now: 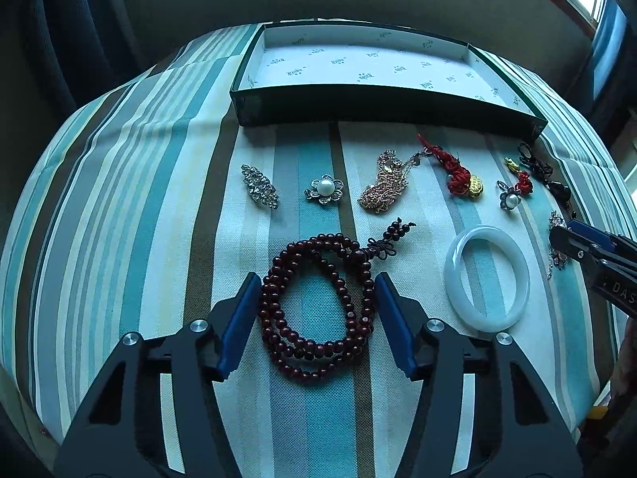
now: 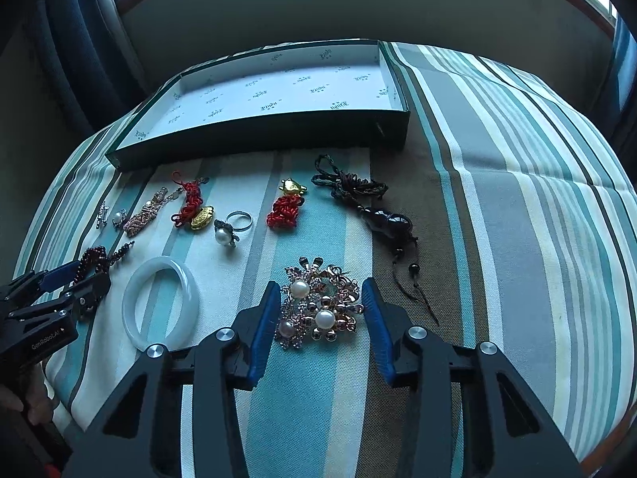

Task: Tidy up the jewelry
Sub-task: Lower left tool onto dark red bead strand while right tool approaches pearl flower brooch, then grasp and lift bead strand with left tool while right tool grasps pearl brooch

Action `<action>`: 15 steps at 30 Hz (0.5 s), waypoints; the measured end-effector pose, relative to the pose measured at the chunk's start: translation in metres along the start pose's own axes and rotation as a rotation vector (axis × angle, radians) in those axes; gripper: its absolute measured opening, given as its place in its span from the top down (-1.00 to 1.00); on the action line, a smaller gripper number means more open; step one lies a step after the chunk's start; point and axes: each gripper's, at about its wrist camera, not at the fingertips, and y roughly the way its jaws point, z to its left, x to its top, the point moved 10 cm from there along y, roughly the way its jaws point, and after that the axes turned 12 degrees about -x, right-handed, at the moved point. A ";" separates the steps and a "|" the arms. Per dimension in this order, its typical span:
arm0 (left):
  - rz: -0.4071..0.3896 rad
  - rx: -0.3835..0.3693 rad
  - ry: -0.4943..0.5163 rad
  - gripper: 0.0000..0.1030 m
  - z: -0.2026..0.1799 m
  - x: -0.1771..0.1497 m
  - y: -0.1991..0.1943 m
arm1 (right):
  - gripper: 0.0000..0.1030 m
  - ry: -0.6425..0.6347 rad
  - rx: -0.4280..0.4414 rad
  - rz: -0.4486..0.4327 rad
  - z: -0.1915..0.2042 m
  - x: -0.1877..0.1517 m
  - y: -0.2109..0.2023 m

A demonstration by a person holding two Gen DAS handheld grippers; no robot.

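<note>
Jewelry lies unsorted on the striped worktop (image 1: 119,199), the box (image 1: 358,107) empty. Left gripper (image 1: 316,298) straddles the bead necklace (image 1: 314,306), right gripper (image 2: 322,306) the pearl brooch (image 2: 318,310); both seem unclamped, so each must pinch, then lift.

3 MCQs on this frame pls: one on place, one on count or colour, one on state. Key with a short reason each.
1. The white bangle lies:
A. inside the box
B. on the cloth, right of the dark red beads
C. on a gripper finger

2. Pearls on the brooch between the right gripper fingers:
A. one
B. three
C. six

3. The green box is:
A. open, nothing in it
B. lidded
C. full of jewelry

Key:
1 B, it rests on the striped cloth beside the dark red beads.
2 B, three white pearls show.
3 A, only its printed lining shows.
</note>
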 end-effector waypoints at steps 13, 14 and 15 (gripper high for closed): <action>-0.018 -0.051 -0.017 0.64 0.000 0.002 -0.003 | 0.37 -0.007 0.037 -0.028 0.007 0.003 -0.015; -0.018 -0.051 -0.017 0.66 0.000 0.002 -0.003 | 0.37 -0.009 0.036 -0.028 0.007 0.003 -0.015; -0.018 -0.051 -0.017 0.66 0.000 0.002 -0.003 | 0.37 -0.009 0.034 -0.027 0.006 0.003 -0.015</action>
